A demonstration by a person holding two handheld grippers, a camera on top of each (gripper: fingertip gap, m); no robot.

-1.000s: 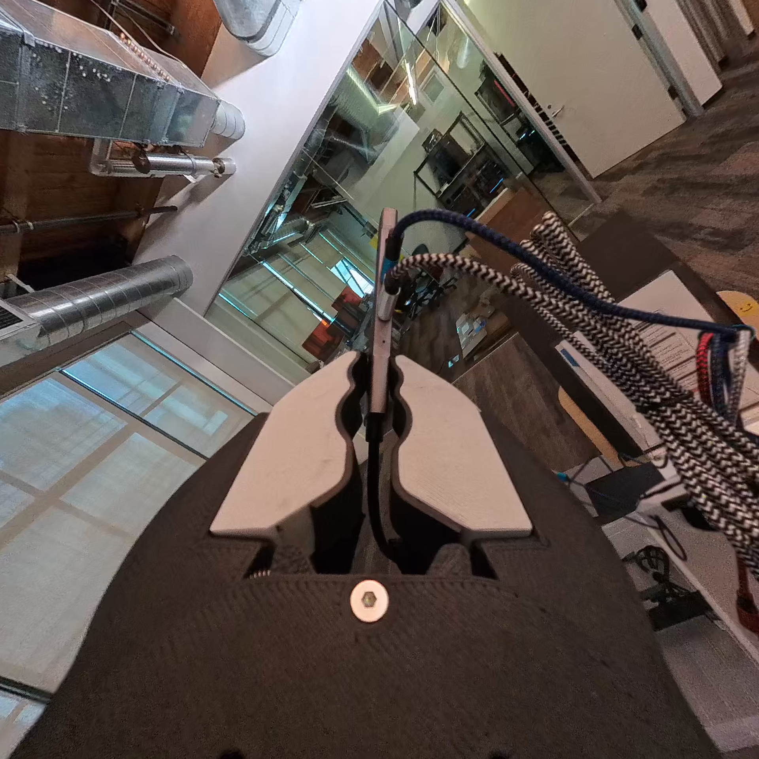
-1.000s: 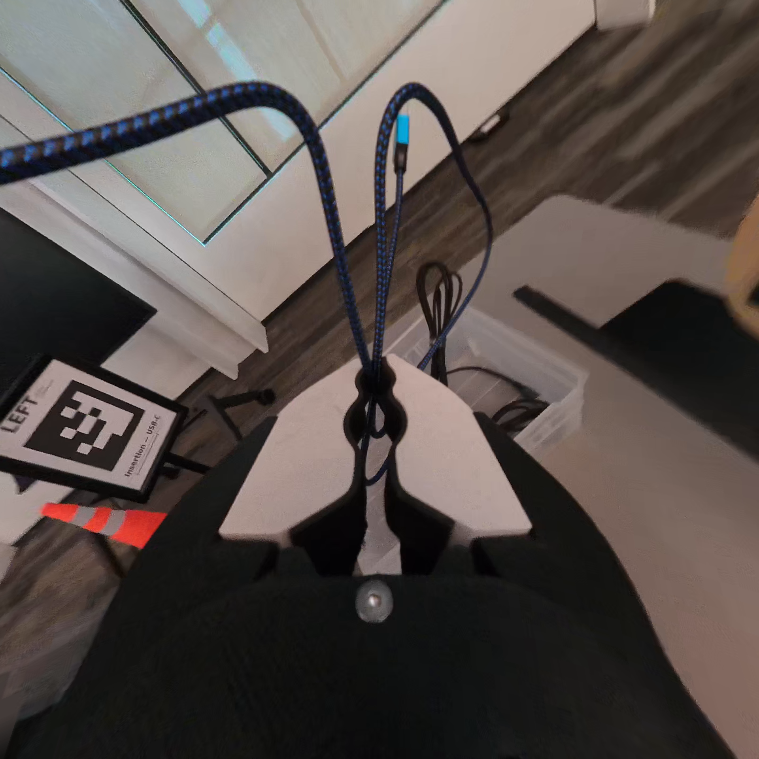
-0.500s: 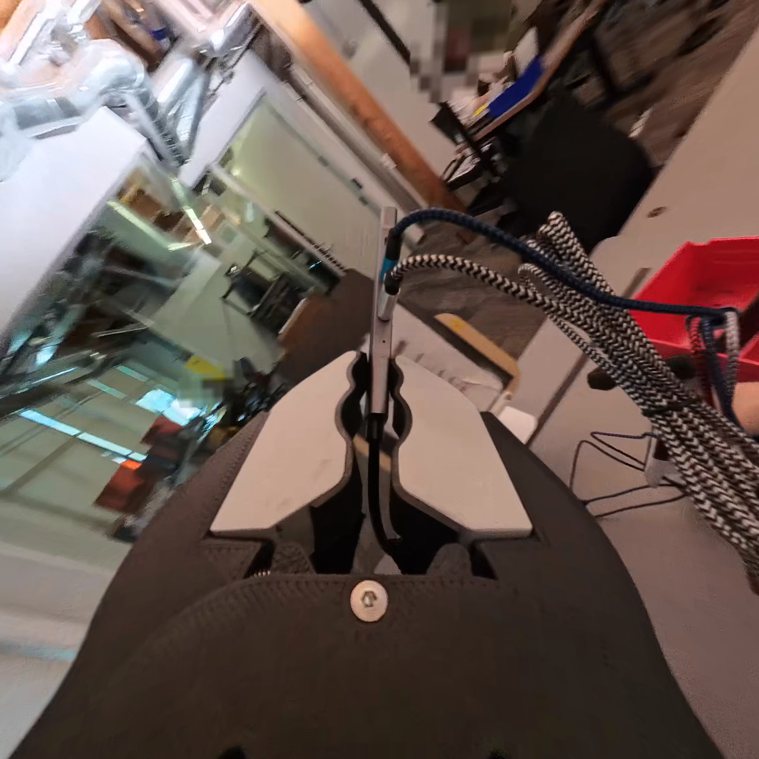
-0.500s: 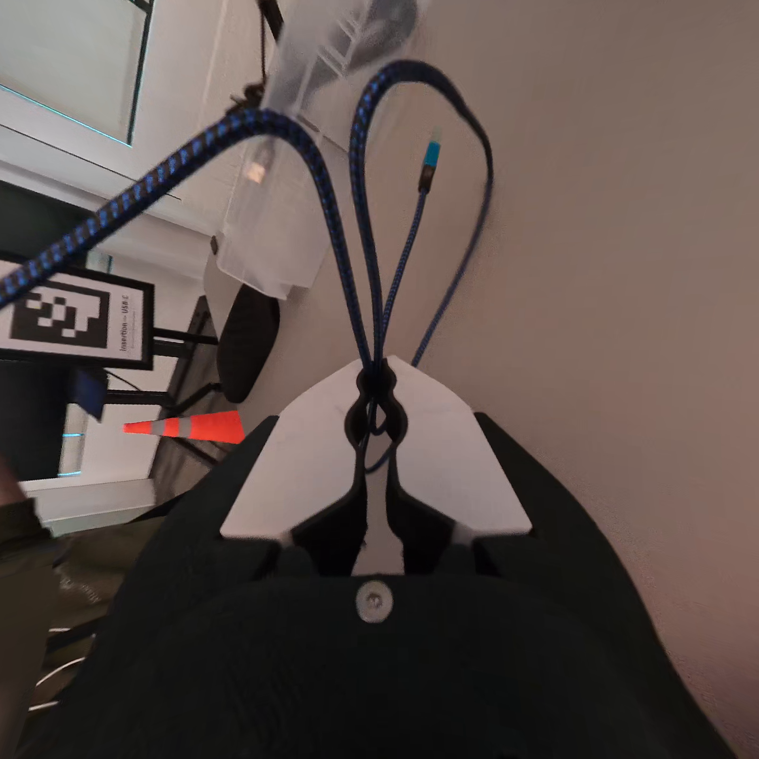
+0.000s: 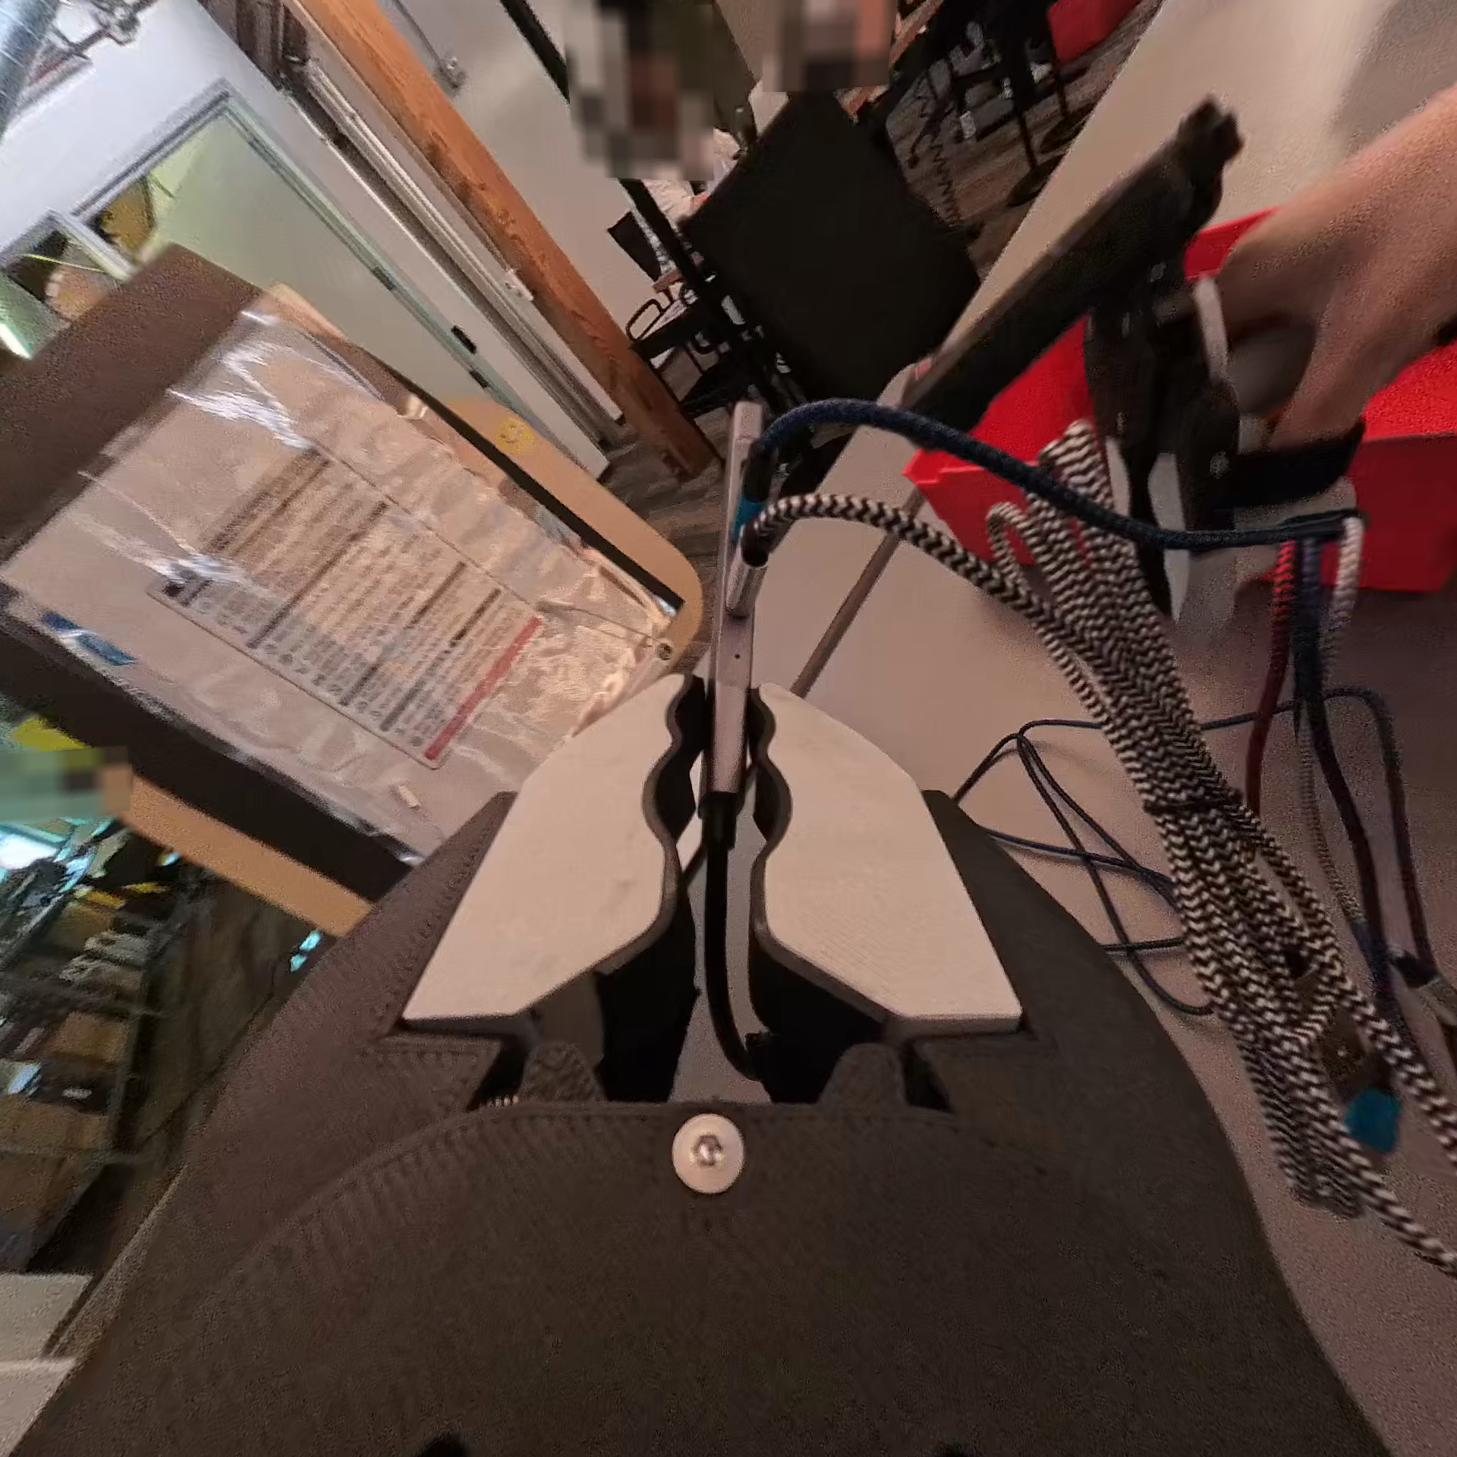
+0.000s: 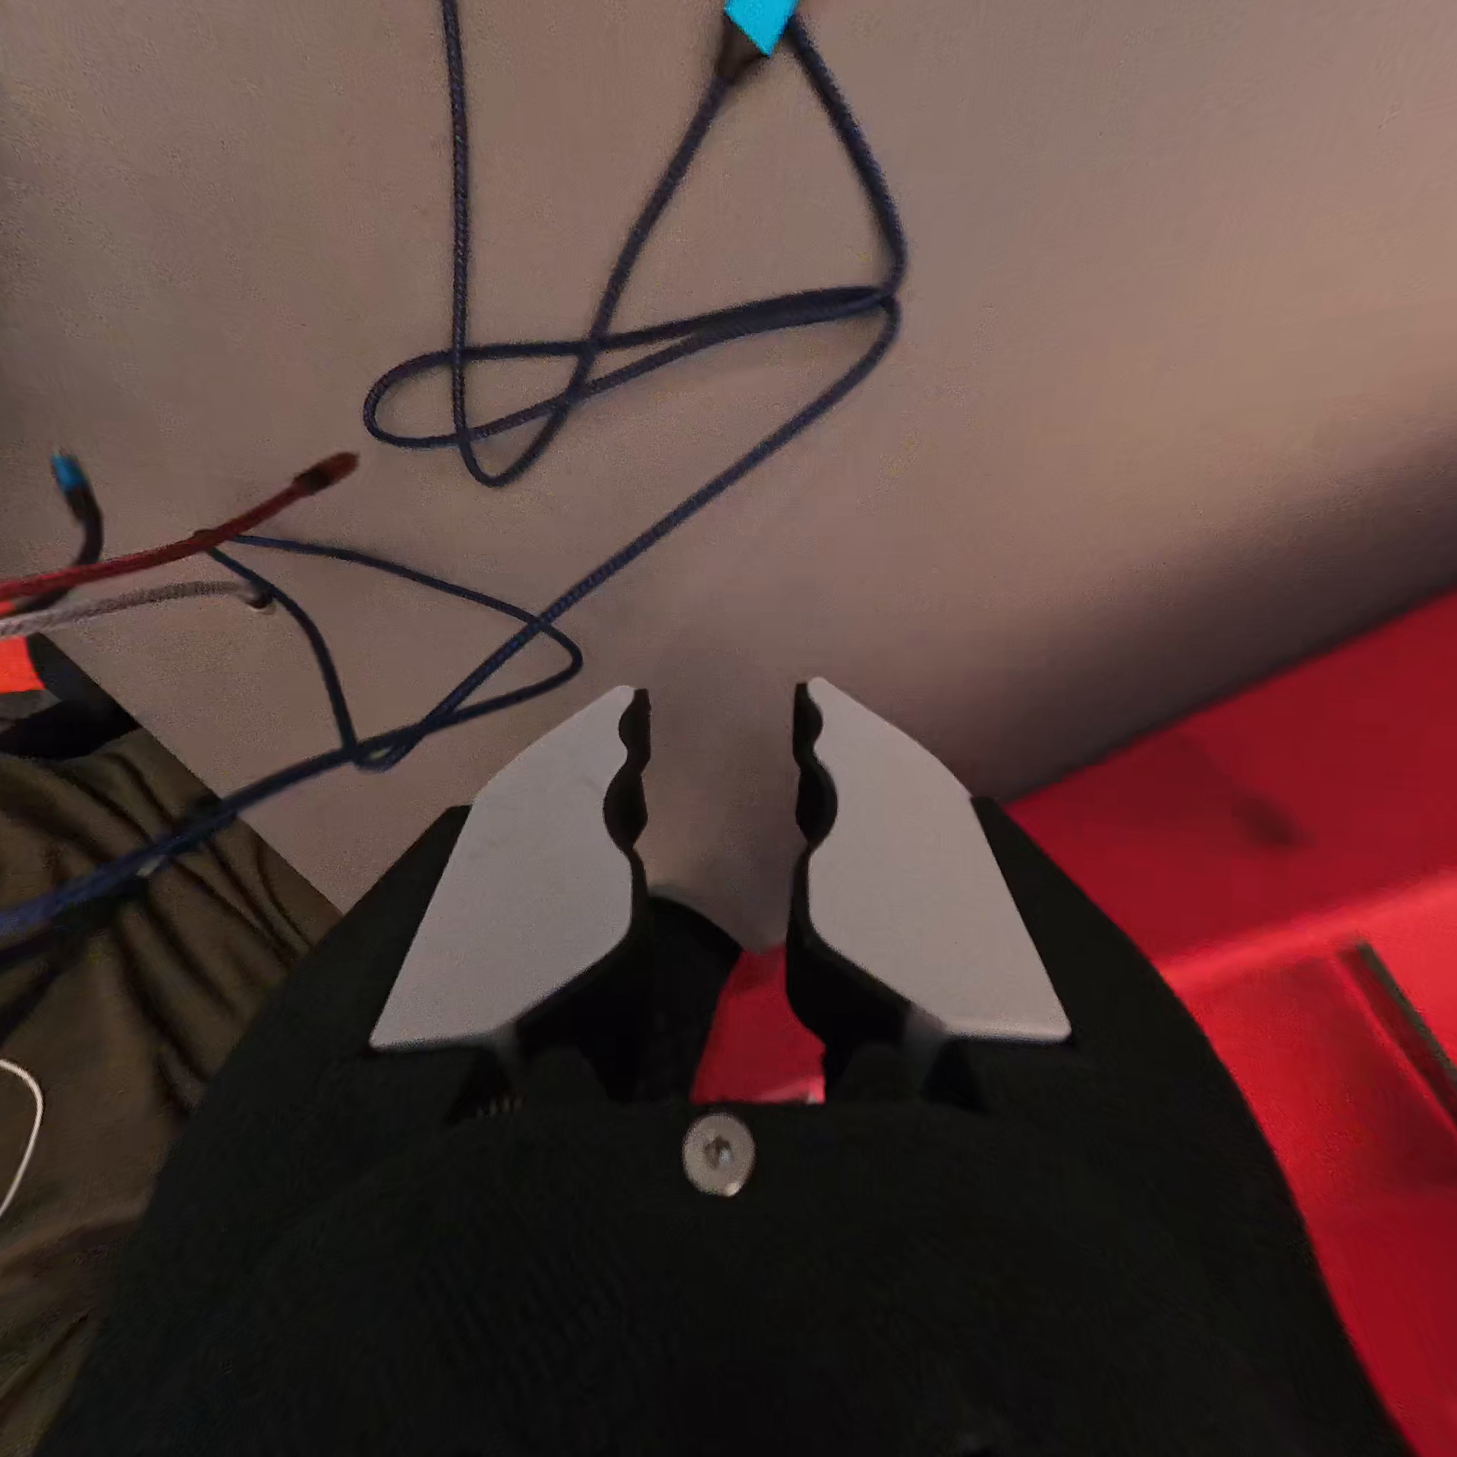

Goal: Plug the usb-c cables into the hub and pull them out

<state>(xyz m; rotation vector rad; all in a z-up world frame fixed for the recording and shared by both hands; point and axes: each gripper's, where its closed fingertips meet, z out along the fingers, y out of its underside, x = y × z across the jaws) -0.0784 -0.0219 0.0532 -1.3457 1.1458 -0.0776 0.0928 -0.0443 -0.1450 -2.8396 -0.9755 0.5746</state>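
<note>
My left gripper [image 5: 721, 694] is shut on a slim silver hub [image 5: 733, 631] that stands edge-on between the fingers. A dark blue braided cable [image 5: 907, 434] and a black-and-white braided cable [image 5: 891, 520] are plugged into the hub's side and hang away to the right. My right gripper [image 6: 721, 698] is open and empty above the grey table [image 6: 1104, 355]. It also shows in the left wrist view [image 5: 1167, 441], held by a hand at the upper right. The blue cable [image 6: 631, 347] lies in loose loops on the table, its light-blue plug [image 6: 757, 20] at the top edge.
A red bin [image 6: 1261, 907] sits at the right, also in the left wrist view [image 5: 1388, 489]. Red, grey and blue cable ends [image 6: 197, 544] hang at the left. A board with a plastic-covered sheet [image 5: 355, 552] stands left. A black chair [image 5: 820, 260] is beyond. The grippers' ends are close to 25 cm from one another.
My right gripper has opened and let go of the blue cable, which now lies on the table. Both grippers have swung down towards the table; the left still holds the hub.
</note>
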